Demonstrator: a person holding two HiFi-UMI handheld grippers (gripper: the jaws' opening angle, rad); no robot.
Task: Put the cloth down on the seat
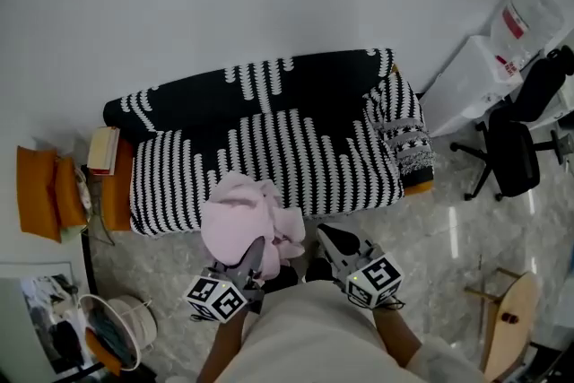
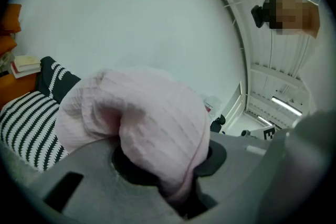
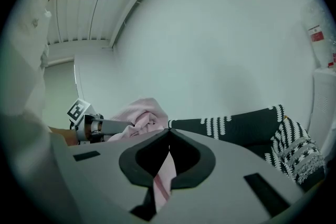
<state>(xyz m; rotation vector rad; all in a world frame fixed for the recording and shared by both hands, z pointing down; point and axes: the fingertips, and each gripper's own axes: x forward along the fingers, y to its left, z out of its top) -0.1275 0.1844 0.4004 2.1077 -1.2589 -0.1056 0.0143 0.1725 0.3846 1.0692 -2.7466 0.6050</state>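
Note:
A bunched pale pink cloth (image 1: 240, 215) hangs in the air just in front of the sofa seat (image 1: 296, 159), which wears a black cover with white stripes. My left gripper (image 1: 256, 252) is shut on the cloth; in the left gripper view the cloth (image 2: 147, 118) bulges up out of the jaws and hides most of the seat (image 2: 26, 123). My right gripper (image 1: 325, 236) sits close beside it, shut on a thin fold of the cloth (image 3: 161, 178) that runs between its closed jaws. In the right gripper view the sofa back (image 3: 236, 126) lies ahead.
Orange cushions (image 1: 40, 193) and stacked books (image 1: 103, 150) sit left of the sofa. A white wire basket (image 1: 117, 332) stands on the floor at lower left. A black office chair (image 1: 520, 139), white bags (image 1: 502, 40) and a wooden board (image 1: 507, 318) are to the right.

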